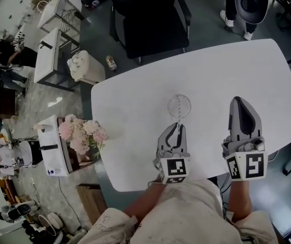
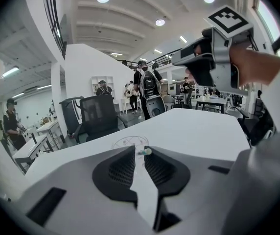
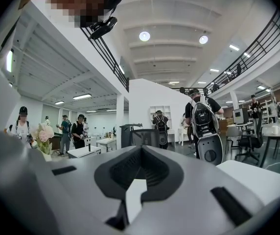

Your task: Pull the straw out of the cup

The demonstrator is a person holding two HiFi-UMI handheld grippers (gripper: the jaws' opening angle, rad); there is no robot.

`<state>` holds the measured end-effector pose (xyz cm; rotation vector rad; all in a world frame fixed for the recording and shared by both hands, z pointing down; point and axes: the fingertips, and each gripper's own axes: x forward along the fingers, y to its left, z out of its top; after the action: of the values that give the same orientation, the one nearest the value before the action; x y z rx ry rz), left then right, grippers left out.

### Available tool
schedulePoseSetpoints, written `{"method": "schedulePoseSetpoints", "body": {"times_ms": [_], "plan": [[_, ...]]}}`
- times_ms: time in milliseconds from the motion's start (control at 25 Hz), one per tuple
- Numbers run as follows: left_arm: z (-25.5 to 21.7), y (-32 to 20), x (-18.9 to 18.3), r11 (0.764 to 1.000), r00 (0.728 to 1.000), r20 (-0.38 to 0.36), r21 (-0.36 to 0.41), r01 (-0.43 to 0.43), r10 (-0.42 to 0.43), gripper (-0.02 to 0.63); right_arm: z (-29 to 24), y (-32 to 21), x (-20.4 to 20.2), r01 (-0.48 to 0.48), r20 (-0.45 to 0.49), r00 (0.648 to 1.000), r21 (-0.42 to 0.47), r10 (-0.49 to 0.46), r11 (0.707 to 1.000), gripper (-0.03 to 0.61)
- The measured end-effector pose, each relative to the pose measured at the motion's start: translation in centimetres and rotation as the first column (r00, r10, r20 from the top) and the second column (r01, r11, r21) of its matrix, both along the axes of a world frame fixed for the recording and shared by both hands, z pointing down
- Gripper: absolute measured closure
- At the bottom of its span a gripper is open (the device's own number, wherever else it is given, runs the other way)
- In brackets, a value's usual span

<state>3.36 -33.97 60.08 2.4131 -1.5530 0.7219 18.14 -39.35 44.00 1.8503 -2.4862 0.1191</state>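
Observation:
A clear cup [image 1: 179,105] stands on the white table [image 1: 135,105], and a thin straw [image 1: 178,117] leans out of it toward me. My left gripper [image 1: 176,126] is just on the near side of the cup, its jaws drawn close on the straw's upper end. In the left gripper view the straw's tip [image 2: 147,151] sits pinched between the fingertips of the left gripper [image 2: 140,150], with the cup's rim [image 2: 130,142] just beyond. My right gripper [image 1: 236,101] is off to the right of the cup, held level, its jaws together and holding nothing [image 3: 140,152].
A black office chair [image 1: 153,19] stands at the table's far edge. Pink flowers [image 1: 82,133] sit beside the table's left edge. Several people stand in the hall beyond. The right gripper's marker cube [image 2: 226,19] shows at the upper right of the left gripper view.

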Motion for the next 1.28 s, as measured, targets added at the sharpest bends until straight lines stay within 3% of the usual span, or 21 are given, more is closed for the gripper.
{"method": "schedulePoseSetpoints", "body": {"times_ms": [160,560,1280], "plan": [[0.0,-0.1,-0.4,1.0,1.0,-0.001,0.002,0.013,-0.013,0.582,-0.3,0.2,-0.1,-0.002,-0.005,1.0,0.006,0.002,1.0,0.577],[-1.0,0.3,-1.6,0.999,0.999,-0.023,0.033,0.04,-0.04,0.589,-1.5,1.3,-1.3,0.01,-0.029,1.0,0.033,-0.009,0.999,0.577],[-8.7,3.4,-8.1,0.979,0.984,-0.143,0.158,0.127,-0.104,0.588,-5.5,4.9,-6.8,0.073,-0.08,0.995,0.101,-0.065,0.992,0.577]]}}
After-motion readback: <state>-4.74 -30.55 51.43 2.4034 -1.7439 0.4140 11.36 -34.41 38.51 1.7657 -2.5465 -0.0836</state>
